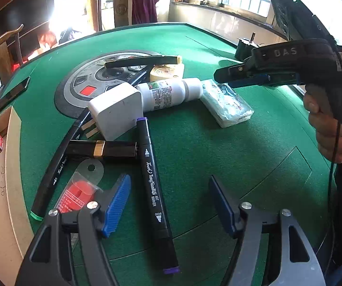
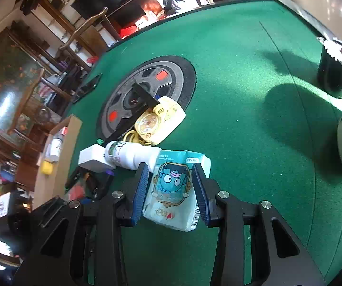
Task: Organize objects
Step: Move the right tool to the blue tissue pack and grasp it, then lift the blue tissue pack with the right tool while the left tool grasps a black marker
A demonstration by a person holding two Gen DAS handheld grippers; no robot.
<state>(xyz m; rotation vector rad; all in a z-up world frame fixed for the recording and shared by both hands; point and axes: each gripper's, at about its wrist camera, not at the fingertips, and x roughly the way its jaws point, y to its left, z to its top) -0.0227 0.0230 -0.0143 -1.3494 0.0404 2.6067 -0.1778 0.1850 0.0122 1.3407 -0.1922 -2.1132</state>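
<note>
A tissue pack (image 2: 175, 190) lies on the green table (image 2: 242, 95), low in the right wrist view, bracketed by the right gripper (image 2: 171, 186) — jaws narrow, pads (image 2: 140, 186) alongside the wrapper, though whether they press it cannot be told. A white bottle (image 2: 130, 156) touches the pack's far corner; closing now would likely nudge it against the charger (image 2: 92, 158) and yellow case (image 2: 161, 121) behind. The soft wrapper may also slip. The left gripper (image 1: 168, 205) hangs wide and empty beside a black marker (image 1: 154, 183). Open felt lies to the right; a cardboard box (image 1: 13, 166) stands at the left edge.
</note>
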